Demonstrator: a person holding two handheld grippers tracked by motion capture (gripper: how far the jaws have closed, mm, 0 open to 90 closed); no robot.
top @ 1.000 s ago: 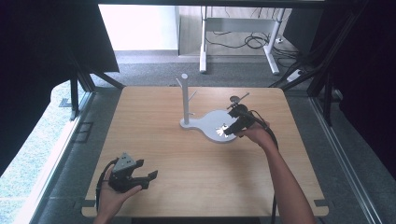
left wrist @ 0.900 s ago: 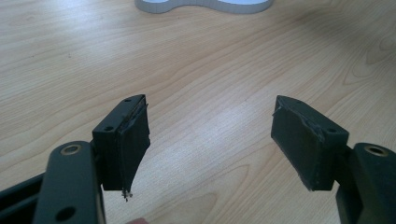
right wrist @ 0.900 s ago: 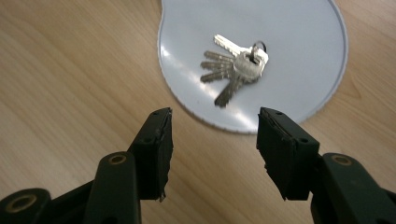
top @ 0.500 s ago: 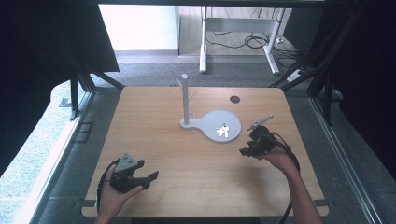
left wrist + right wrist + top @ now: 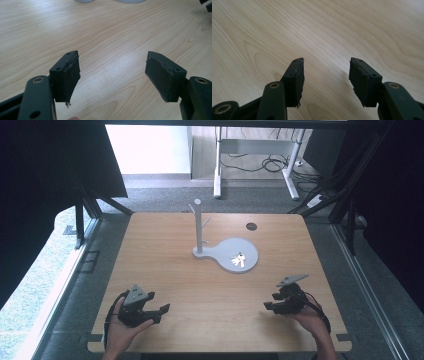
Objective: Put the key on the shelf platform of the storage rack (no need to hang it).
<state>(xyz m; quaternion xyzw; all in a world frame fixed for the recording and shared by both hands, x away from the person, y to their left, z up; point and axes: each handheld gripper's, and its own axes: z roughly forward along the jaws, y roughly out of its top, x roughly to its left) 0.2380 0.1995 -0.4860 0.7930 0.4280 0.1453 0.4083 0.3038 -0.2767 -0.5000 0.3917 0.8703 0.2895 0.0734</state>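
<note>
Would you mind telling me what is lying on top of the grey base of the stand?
A small bunch of keys lies on the round part of the grey base; the upright post rises from its narrow end. Anything beneath the keys is covered.

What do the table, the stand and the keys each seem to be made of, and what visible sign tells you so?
Table: pale wood or wood veneer with a matt finish; grain lines and knots show in both gripper views.
Stand: smooth, matt, even grey, probably painted metal or plastic; the look leaves it open.
Keys: likely metal, silvery and bright against the grey base, though small.
</note>
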